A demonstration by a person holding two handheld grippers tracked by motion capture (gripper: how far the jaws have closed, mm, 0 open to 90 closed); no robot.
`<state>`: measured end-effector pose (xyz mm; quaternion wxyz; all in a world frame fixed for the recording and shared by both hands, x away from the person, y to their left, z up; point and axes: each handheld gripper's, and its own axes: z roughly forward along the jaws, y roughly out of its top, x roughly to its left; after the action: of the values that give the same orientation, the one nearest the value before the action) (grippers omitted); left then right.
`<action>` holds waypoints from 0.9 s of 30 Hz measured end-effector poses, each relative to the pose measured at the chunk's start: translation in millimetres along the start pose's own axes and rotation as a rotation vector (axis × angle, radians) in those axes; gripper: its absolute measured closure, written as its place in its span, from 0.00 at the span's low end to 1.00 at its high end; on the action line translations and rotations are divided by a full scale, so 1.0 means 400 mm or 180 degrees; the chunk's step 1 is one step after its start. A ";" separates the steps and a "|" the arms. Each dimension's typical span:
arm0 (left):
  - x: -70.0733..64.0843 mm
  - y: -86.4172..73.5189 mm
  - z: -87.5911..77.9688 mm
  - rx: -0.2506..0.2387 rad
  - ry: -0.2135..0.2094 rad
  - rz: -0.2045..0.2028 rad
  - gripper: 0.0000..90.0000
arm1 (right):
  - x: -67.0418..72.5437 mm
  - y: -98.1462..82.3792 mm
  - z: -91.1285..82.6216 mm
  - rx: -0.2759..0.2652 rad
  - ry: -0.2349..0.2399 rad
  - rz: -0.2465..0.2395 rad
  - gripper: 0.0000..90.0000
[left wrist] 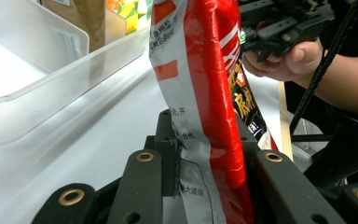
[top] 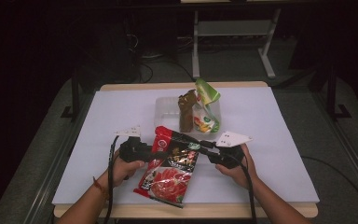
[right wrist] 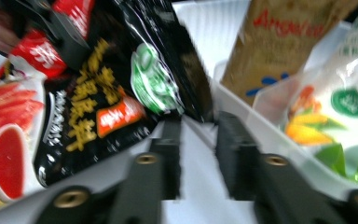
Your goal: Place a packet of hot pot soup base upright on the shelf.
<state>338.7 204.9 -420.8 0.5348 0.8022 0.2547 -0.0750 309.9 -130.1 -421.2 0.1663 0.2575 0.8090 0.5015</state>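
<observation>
A red and black snack bag (top: 172, 163) hangs tilted over the table's front, its lower end near the front edge. My left gripper (top: 151, 151) is shut on the bag's upper left edge; in the left gripper view the jaws (left wrist: 205, 140) pinch the red and white seam (left wrist: 205, 70). My right gripper (top: 204, 145) sits at the bag's upper right corner. In the right gripper view its jaws (right wrist: 198, 135) stand open with bare table between them, and the bag's black corner (right wrist: 98, 102) hangs just beyond the tips.
A clear plastic bin (top: 163, 105) stands behind the bag, mid-table. It holds a brown packet (top: 185, 112) and a white and green vegetable bag (top: 205, 116). The white table cover (top: 270, 140) has free room left and right. Cables trail from both grippers.
</observation>
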 end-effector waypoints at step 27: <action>-0.130 0.035 -0.089 -0.0456 0.0348 0.0402 0.85 | -0.130 -0.104 -0.139 0.0534 -0.0589 0.0157 0.39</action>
<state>295.6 215.5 -374.2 0.5798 0.7792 0.2371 0.0212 312.3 -216.0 -433.6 0.2056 0.3356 0.8228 0.4101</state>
